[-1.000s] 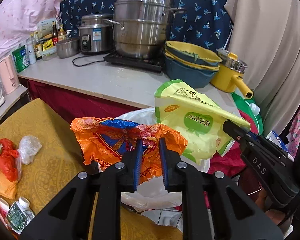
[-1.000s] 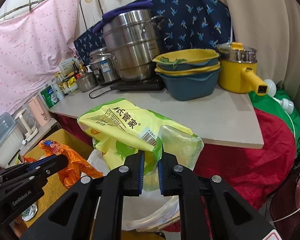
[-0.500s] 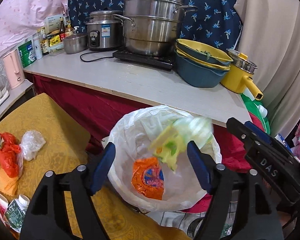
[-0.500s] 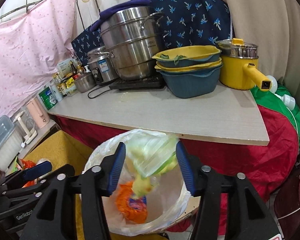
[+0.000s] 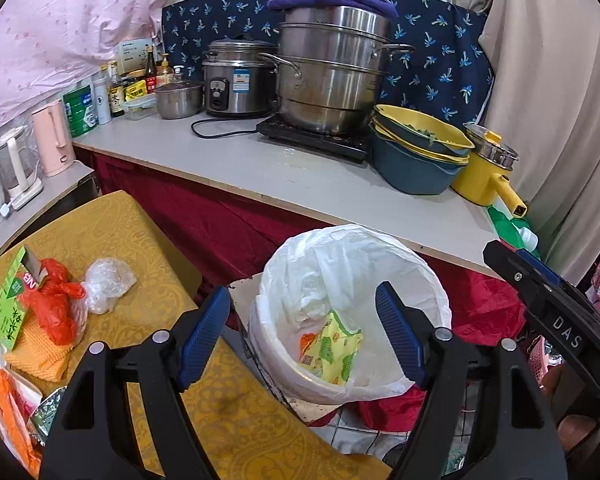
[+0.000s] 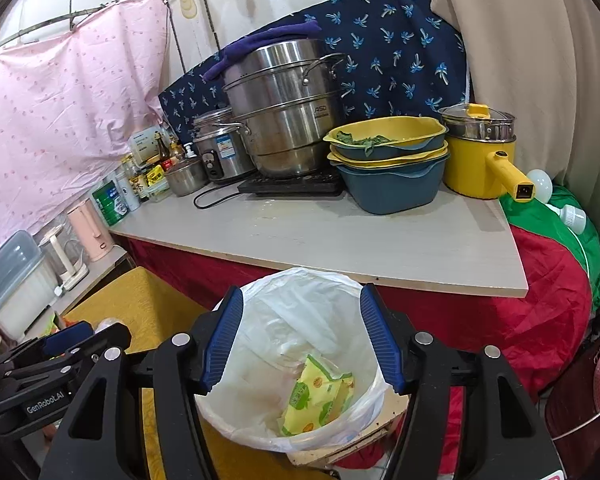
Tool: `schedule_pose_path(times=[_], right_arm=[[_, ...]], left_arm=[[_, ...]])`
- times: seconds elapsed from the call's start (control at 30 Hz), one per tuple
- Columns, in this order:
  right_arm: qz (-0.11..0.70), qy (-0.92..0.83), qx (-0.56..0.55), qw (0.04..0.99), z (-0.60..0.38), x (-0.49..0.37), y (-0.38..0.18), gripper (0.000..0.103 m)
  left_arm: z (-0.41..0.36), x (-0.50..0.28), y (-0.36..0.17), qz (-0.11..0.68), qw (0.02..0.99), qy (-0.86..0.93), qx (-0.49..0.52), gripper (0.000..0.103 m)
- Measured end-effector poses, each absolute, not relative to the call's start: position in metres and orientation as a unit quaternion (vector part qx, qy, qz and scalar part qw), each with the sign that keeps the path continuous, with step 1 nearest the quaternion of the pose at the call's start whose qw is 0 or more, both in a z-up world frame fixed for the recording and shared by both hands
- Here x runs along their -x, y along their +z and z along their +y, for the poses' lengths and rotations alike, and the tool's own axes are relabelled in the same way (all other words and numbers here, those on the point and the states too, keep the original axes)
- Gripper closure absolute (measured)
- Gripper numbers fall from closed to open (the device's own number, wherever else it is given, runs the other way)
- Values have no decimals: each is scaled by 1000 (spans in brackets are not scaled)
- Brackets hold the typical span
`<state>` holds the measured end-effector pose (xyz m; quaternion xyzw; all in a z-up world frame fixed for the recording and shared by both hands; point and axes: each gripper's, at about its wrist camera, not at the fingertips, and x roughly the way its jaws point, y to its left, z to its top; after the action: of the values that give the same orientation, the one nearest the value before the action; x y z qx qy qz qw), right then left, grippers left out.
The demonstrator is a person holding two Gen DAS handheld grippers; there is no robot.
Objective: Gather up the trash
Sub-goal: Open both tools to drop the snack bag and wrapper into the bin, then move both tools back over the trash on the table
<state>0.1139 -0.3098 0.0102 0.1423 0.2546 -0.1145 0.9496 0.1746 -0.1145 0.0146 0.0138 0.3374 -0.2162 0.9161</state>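
1. Left wrist view: left hand-held gripper [image 5: 302, 334] gapes empty, lower centre, above the white-lined trash bin [image 5: 428, 280].
2. Right hand-held gripper [image 6: 302, 340] is opening, nothing between its jaws.
3. Yellow-green wrapper [image 6: 320, 394] and orange wrapper [image 5: 307, 343] lie inside the bin.

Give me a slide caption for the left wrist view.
Left gripper, jaws open and empty, above the lined bin holding the yellow-green wrapper; more trash waits on the table.

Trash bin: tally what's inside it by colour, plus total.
Yellow-green packet: 1
Orange wrapper, mostly hidden under the packet: 1
Total: 2 pieces visible in the trash bin, apart from its white liner.
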Motion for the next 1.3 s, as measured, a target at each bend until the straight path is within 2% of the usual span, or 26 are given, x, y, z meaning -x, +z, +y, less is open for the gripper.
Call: schedule_pose_path(times=[0.43, 0.63, 0.8, 1.3], right_arm=[[269, -81, -142, 949, -272, -114, 2, 41], [269, -60, -129, 953, -241, -112, 6, 39], [272, -34, -122, 954, -210, -112, 7, 36], [312, 59, -99, 943, -88, -111, -8, 36]], left_arm=[[-79, -167, 10, 339, 921, -193, 1, 31], [-50, -155, 11, 330, 928, -172, 10, 20], [-8, -148, 11, 335, 930, -144, 34, 16], [159, -117, -32, 378, 921, -11, 96, 15]])
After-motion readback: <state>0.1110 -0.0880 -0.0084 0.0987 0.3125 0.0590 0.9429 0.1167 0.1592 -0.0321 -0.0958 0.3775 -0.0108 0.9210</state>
